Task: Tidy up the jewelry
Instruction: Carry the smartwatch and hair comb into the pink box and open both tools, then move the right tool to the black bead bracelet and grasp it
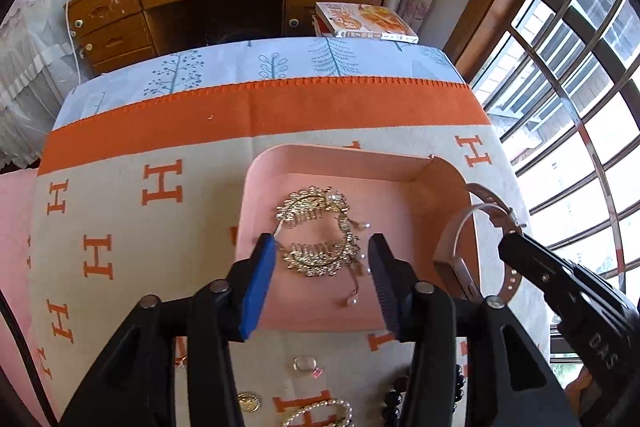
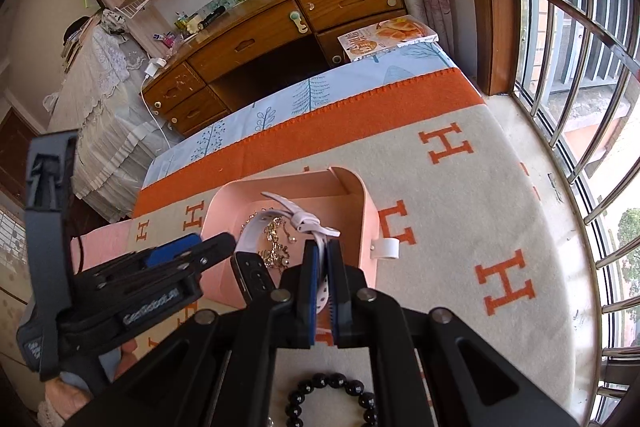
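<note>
A pink open box (image 1: 332,159) stands on the H-patterned blanket; it also shows in the right wrist view (image 2: 370,223). Gold hair combs with pearl drops (image 1: 320,235) lie inside it, also seen in the right wrist view (image 2: 276,243). My left gripper (image 1: 322,259) is open and empty, its jaws either side of the combs above the box. My right gripper (image 2: 322,259) is shut on the white strap of a smartwatch (image 2: 288,223) and holds it over the box's right side; the watch also shows in the left wrist view (image 1: 460,255).
On the blanket near me lie a black bead bracelet (image 2: 328,399), a pearl bracelet (image 1: 320,413), a gold coin-like piece (image 1: 248,403) and a small clear ring (image 1: 306,365). A book (image 1: 364,21) lies at the far edge. A barred window is at the right.
</note>
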